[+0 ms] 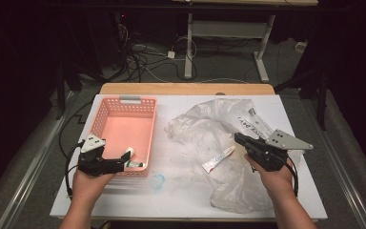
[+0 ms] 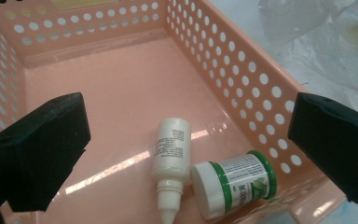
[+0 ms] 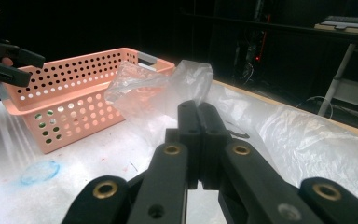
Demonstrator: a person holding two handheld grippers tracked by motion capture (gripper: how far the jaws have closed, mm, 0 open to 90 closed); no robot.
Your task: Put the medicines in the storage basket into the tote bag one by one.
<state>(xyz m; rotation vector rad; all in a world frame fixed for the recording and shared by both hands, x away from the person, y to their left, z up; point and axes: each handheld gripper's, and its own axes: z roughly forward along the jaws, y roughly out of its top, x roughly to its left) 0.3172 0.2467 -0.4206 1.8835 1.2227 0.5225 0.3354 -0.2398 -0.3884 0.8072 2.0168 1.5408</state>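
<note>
Dropper bottle [image 2: 170, 154] and its buddy, a green-and-white jar [image 2: 235, 186], are both lying on their sides on the floor of the pink perforated basket [image 2: 242, 88], right at the near end by the front wall, around 6 o'clock inside the basket as the left gripper view has it. The bottle's nozzle points toward the camera and the jar sits just beside it at roughly 3 o'clock, white cap close to the bottle's neck; can't tell if they actually touch. Left gripper [image 2: 186, 140] hangs over that corner with its jaws spread wide, nothing between the pads, one black jaw at 9 o'clock and the other at 3 o'clock of the two containers. In the high view the left gripper [image 1: 126, 157] is at the basket's [image 1: 124, 101] near edge, tips poking over the rim. Going outward at 3 o'clock from the basket there's a big crumpled clear plastic bag [image 1: 209, 129] spread across the white table [image 1: 124, 200], with a white tube [image 1: 218, 160] lying at its near edge. Right gripper [image 1: 238, 138] is over the bag at about 3 o'clock from that tube, and in the right gripper view its jaws [image 3: 200, 140] are pressed flat together with nothing I can see caught in them, pointing at the bag [image 3: 168, 88] and the basket [image 3: 74, 93] beyond. Small blue smudge [image 1: 157, 181] on the table just in front of the basket, around 6 o'clock.
</note>
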